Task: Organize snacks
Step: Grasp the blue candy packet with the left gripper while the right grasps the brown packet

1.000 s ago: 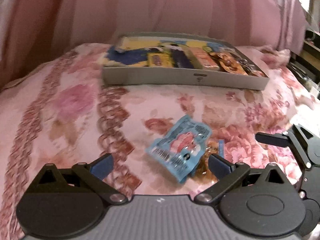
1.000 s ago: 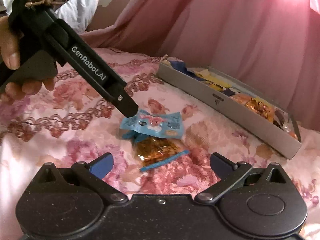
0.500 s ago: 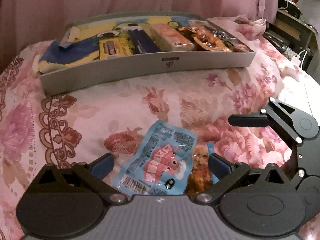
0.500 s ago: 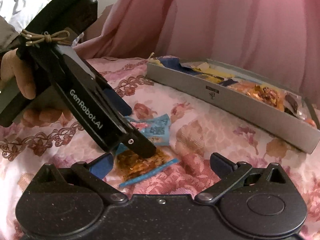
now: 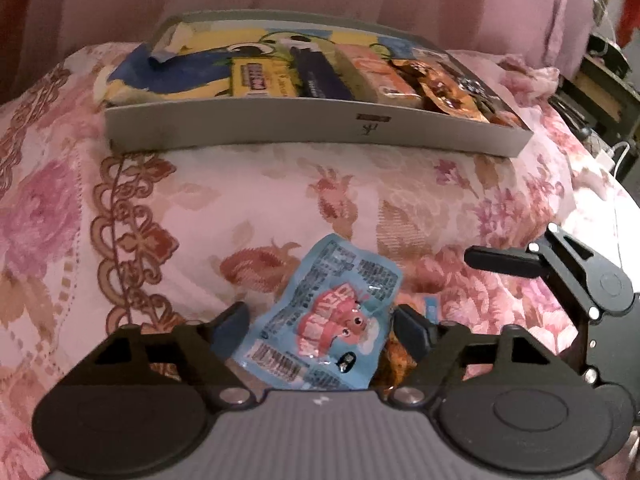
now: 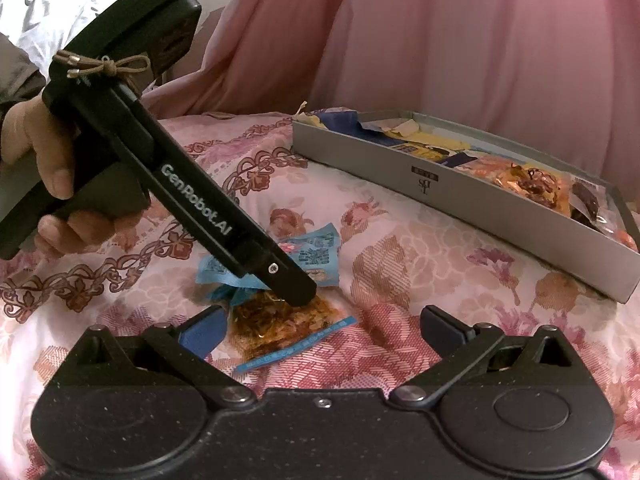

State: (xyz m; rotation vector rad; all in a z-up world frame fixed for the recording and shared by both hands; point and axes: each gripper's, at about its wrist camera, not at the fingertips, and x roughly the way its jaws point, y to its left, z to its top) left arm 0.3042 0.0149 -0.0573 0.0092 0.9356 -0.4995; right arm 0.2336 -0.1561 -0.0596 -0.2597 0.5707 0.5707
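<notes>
Blue snack packet [image 5: 328,320]: on floral bedspread [image 5: 248,200], six o'clock of grey tray [image 5: 312,126], overlapping orange snack packet [image 6: 280,320]. 
Left gripper [image 5: 320,322]: jaws closing around blue packet, pads not pressing. 
Right gripper [image 6: 320,326]: jaws wide apart, holding nothing.

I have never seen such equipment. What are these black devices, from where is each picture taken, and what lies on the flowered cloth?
A person holds hand-operated tongs in each hand, each carrying a camera looking along its fingers. One picture comes from the left tongs, whose jaws are closing around a light blue snack packet without pressing it yet. The other comes from the right tongs, open and empty. Beside the packet lies a clear pouch of orange-brown snack. Behind stands a shallow grey cardboard box holding sorted snacks.
</notes>
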